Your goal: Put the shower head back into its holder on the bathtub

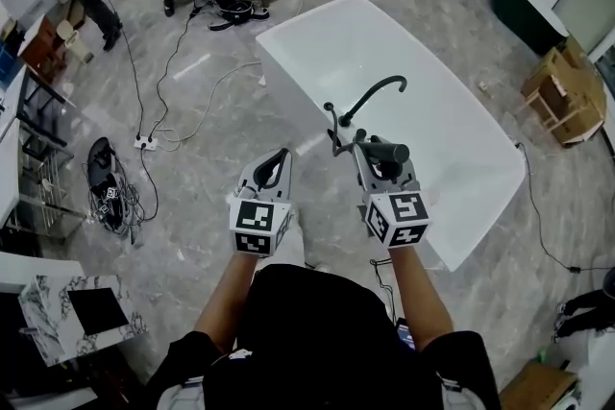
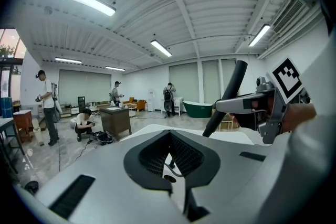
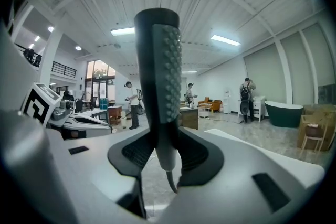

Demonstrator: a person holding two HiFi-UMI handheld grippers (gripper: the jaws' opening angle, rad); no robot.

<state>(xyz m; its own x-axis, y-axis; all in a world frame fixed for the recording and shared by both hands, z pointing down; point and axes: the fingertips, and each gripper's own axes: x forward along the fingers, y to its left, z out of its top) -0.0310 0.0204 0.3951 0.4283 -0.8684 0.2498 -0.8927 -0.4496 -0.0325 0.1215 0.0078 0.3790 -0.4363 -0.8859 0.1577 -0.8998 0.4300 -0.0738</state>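
We are working under bright, even light that is coming from ceiling strip lights (image 2: 84,0) high above the left gripper (image 2: 170,136), casting only soft shadows and leaving pale glare on the floor (image 1: 192,67) ahead of it. Both gripper views are bending strongly and darkening to black at the corners.

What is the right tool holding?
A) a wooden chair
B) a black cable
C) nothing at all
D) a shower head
D: in the right gripper view the dark shower head, with its rows of little bumps, stands upright, clamped by its handle between the pads of the right tool.
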